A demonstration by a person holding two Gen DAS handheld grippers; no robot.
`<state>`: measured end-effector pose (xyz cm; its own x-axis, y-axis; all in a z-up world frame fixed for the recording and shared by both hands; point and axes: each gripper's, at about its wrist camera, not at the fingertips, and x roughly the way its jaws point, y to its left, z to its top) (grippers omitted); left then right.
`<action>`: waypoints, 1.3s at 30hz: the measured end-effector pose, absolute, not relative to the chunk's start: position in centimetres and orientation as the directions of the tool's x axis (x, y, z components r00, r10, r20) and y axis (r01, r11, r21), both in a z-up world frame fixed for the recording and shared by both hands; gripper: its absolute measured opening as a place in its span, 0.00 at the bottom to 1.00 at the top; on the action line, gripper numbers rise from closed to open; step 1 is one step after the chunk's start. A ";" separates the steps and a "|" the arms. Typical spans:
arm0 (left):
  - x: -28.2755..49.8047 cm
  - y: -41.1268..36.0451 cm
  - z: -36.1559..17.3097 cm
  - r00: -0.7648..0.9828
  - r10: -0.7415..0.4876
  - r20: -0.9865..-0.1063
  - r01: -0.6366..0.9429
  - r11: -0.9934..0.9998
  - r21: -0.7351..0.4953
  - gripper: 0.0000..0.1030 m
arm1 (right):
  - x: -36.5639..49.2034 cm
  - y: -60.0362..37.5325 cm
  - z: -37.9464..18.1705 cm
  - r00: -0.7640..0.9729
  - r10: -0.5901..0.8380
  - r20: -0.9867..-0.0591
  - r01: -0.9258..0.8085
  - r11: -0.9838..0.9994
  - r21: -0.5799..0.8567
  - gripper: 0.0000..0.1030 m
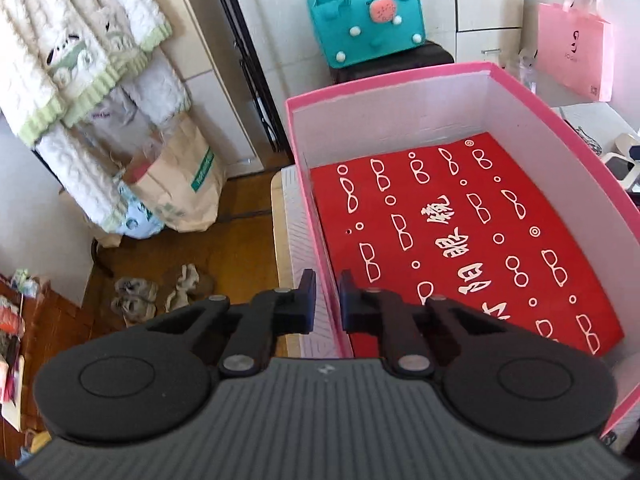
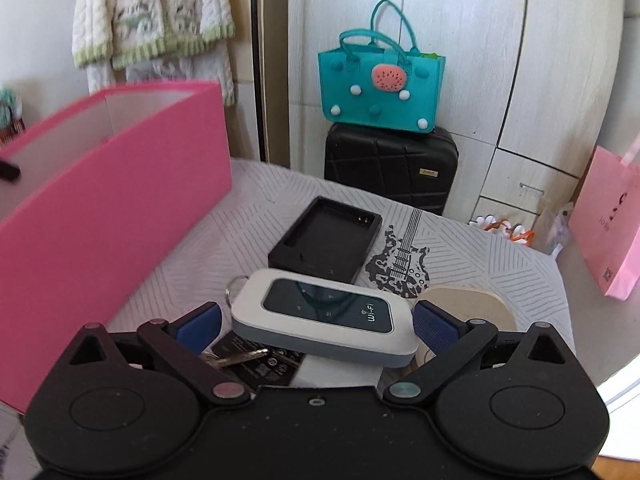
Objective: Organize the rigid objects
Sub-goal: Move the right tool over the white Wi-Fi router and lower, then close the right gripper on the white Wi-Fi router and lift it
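The left gripper pinches the pink box wall between its nearly closed jaws. The right gripper is wide, with the white WiFi gadget between its fingers.

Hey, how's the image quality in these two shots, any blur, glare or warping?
Left wrist view: the pink box is sharp, its straight walls bowed by the fisheye; the pink paper bag is washed out by bright light. Right wrist view: the pink box looks smeared and soft, the Wi-Fi device is crisp with reflections on its dark screen, and dark vignette fills the corners.
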<state>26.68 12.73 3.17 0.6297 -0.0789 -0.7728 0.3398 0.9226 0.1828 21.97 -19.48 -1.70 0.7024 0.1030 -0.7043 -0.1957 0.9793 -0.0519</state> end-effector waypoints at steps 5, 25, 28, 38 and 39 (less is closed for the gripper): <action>27.9 13.1 2.6 0.616 -0.074 -0.784 0.313 0.937 0.157 0.17 | 23.0 -19.6 -2.0 0.679 0.082 -0.730 -0.182 0.982 -0.059 1.00; 26.9 11.2 1.7 0.669 -0.033 -0.743 0.357 0.890 0.282 0.06 | 21.0 -17.1 -1.1 0.743 0.133 -0.656 -0.330 0.925 -0.187 0.35; 26.3 11.0 2.1 0.684 -0.039 -0.728 0.363 0.884 0.294 0.06 | 20.6 -17.5 -0.4 0.727 0.205 -0.655 -0.375 0.918 -0.129 0.36; 25.8 11.0 2.2 0.673 -0.036 -0.738 0.336 0.904 0.263 0.06 | 19.6 -20.4 2.1 0.651 0.307 -0.694 -0.583 0.788 -0.198 0.71; 25.8 11.0 2.0 0.668 -0.034 -0.743 0.330 0.909 0.255 0.06 | 19.7 -20.6 2.3 0.634 0.308 -0.709 -0.612 0.760 -0.217 0.71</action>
